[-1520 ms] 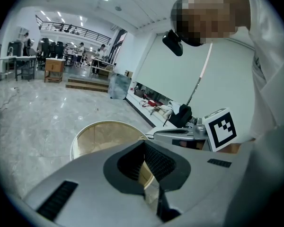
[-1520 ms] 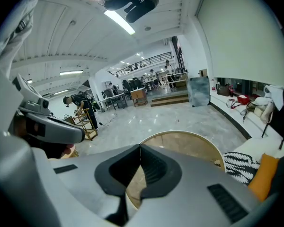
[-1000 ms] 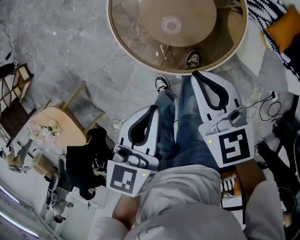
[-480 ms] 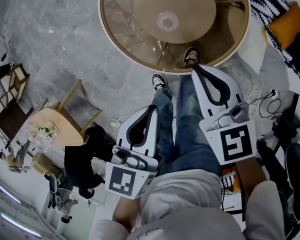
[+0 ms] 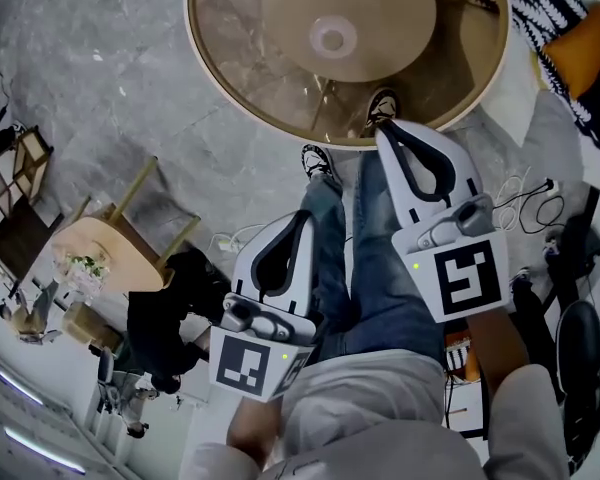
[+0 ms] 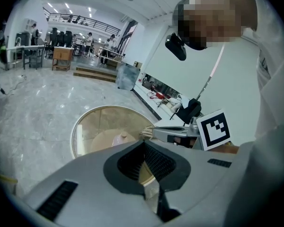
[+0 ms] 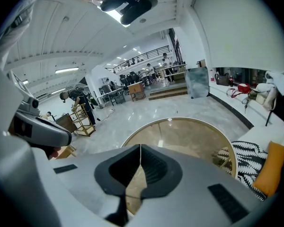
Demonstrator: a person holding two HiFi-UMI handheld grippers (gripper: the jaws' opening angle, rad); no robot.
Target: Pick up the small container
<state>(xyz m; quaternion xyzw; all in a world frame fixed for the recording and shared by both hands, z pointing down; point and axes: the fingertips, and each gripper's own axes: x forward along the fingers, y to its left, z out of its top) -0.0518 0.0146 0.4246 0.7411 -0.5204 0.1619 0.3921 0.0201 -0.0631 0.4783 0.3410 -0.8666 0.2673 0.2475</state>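
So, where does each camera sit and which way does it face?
Head view: on the person's head, facing steeply down at round glass table, left gripper, right gripper, jeans, shoes.
Left gripper view: on left gripper, along shut jaws toward table; shirt shows.
Right gripper view: on right gripper, same aim.
All share the table.

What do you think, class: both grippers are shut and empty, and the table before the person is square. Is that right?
Not quite. The head view shows the table is round, not square. The left gripper and right gripper are indeed both shut and empty.
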